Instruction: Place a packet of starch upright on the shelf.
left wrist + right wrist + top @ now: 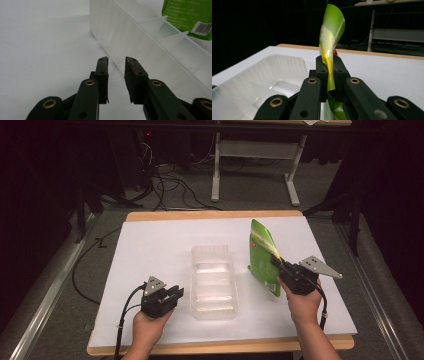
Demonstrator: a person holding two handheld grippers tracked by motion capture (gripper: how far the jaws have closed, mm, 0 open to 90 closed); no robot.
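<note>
A broad white rectangular tabletop point(150, 250) with a pale wooden edge carries everything, and near its middle lies a clear, ribbed plastic tray point(214, 282), long side running away from the person, open side up — placed, it seems, to receive something. Just to its right a glossy green foil pouch point(264, 257) stands lifted on edge, its lower corner near the tabletop and its top curling over. The right gripper point(283, 266) holds it: in the right gripper view the two black jaws are clamped on the pouch's thin yellow-green edge point(329, 72), a pinch on the seam that lets the bag hang freely for carrying toward the tray. The left gripper point(175, 294) rests low at the tray's near left corner, jaws a narrow gap apart with nothing between them point(116, 75), probably waiting to steady the tray. The pouch's back shows a white barcode label point(203, 27) and lines of small white print, too fine to read.
</note>
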